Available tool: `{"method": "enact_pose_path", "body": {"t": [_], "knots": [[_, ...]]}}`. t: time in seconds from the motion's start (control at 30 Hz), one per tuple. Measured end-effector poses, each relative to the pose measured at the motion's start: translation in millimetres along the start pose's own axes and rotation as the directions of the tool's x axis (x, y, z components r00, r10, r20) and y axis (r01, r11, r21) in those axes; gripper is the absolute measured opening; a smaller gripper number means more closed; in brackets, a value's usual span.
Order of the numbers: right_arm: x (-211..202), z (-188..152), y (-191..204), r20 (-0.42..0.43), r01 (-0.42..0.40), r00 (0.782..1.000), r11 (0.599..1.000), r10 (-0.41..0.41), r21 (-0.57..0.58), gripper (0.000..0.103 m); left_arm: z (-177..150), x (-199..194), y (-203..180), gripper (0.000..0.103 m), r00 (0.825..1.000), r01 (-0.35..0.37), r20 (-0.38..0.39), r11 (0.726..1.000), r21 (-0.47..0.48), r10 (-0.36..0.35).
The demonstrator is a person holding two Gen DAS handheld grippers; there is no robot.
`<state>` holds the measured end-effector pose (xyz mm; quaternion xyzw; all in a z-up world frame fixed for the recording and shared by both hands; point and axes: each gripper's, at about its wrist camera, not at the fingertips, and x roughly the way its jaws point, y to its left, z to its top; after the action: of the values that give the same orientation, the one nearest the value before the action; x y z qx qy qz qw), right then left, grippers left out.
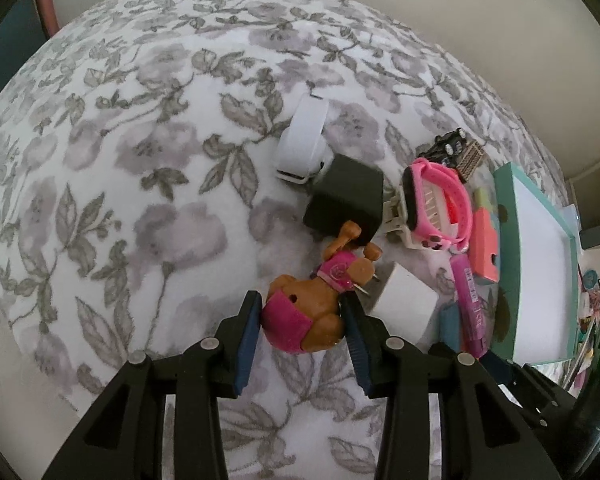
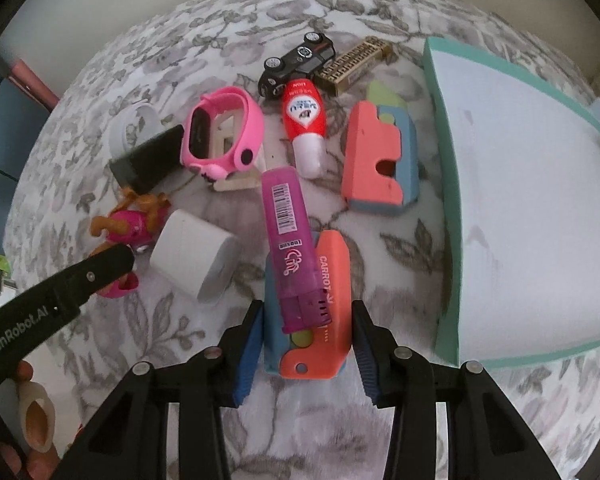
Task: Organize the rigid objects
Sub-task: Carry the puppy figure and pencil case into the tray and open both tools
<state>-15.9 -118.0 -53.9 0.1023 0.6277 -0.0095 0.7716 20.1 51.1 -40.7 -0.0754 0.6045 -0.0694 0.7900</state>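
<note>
We are grasping 2 things: left tool [image 1: 302,322] clamped on the toy dog [image 1: 312,304], right tool [image 2: 306,338] clamped on the orange carrot cutter [image 2: 320,308]. Next we are probably lifting both toward the teal tray [image 2: 444,184].

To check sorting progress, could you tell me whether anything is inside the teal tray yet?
No, the teal tray shows only its bare white floor, with the toys lying outside it on the blanket.

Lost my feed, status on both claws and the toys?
Left claw clamped on dog figure. Right claw straddling orange carrot cutter, contact unclear. Purple case lying across it. Teal tray empty.
</note>
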Motion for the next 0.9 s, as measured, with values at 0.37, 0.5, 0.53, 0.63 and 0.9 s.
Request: {"method": "enact_pose_path", "body": {"t": [0.37, 0.5, 0.53, 0.63, 0.9], "knots": [[-38.6, -17.6, -29.0, 0.042, -0.083, 0.996, 0.995, 0.080, 0.063, 0.045, 0.4, -39.8, -14.4, 0.042, 0.996, -0.021, 0.090, 0.999, 0.030, 0.018], [-53.1, -16.5, -38.7, 0.086, -0.109, 0.991, 0.990, 0.101, 0.085, 0.045, 7.7, -54.3, -33.1, 0.042, 0.992, -0.020, 0.127, 0.998, 0.059, 0.013], [-57.7, -16.2, -42.1, 0.102, -0.113, 0.989, 0.989, 0.103, 0.091, 0.045, 10.5, -58.5, -38.6, 0.042, 0.991, -0.014, 0.135, 0.998, 0.068, 0.004], [-63.1, -10.2, -43.1, 0.130, -0.105, 0.987, 0.990, 0.092, 0.098, 0.045, 18.1, -67.4, -55.3, 0.042, 0.989, -0.009, 0.150, 0.996, 0.091, -0.005], [-84.6, 3.1, -78.3, 0.211, -0.063, 0.977, 0.979, 0.021, 0.194, 0.045, 32.8, -74.6, -132.9, 0.042, 0.988, 0.007, 0.152, 0.980, 0.198, -0.038]]}}
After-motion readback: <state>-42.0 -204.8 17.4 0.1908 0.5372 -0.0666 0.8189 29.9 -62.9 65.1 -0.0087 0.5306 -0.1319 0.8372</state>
